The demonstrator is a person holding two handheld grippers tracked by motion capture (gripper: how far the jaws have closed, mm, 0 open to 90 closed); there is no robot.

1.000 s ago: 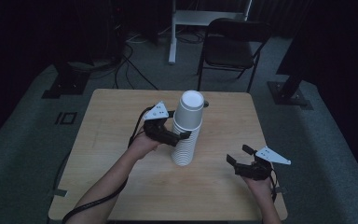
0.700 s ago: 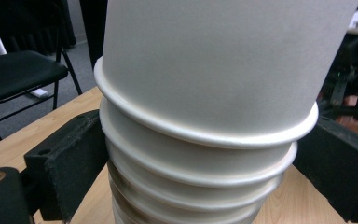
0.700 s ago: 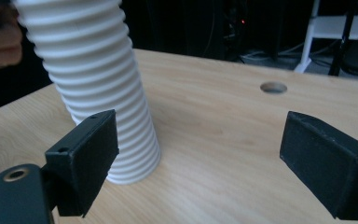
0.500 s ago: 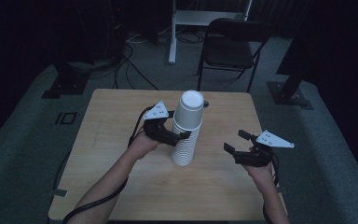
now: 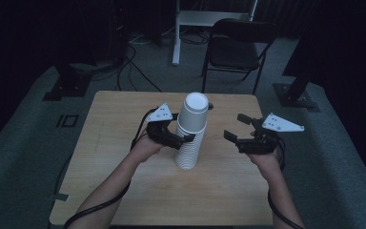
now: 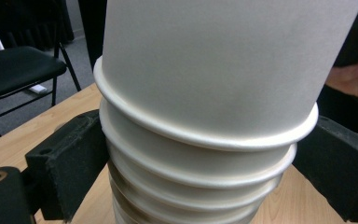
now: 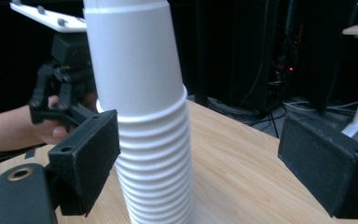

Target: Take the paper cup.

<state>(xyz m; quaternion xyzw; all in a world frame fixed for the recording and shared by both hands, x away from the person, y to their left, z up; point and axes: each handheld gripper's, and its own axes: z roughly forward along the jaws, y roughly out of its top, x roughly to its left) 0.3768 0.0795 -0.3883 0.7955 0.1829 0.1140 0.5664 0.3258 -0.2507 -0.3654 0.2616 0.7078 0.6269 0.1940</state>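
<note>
A: White paper cups, nested bottoms up into one tall stack [image 5: 189, 138], stand near the middle of the wooden table [image 5: 114, 124]. The stack leans a little.

B: And the left gripper [image 5: 183, 140]?

A: It comes in from the stack's left side, about halfway up, with its jaws set around the cups. In the left gripper view one black jaw presses the stack [image 6: 205, 140] on each side, just under the rim of the top cup [image 6: 223, 60]. So it is pinching the stack.

B: The right gripper [image 5: 235, 128]?

A: It hovers above the table to the right of the cups, apart from them, with its jaws spread wide and nothing between them in the high view. In the right gripper view the stack [image 7: 149, 121] stands close by its left jaw, and I cannot tell whether they touch; the other jaw is well clear.

B: Anything else around?

A: A black folding chair [image 5: 240, 47] stands beyond the far edge of the table, on the grey floor. From the right gripper view you can also see the left gripper [image 7: 67, 112] behind the stack, held in a hand [image 7: 51, 128].
</note>
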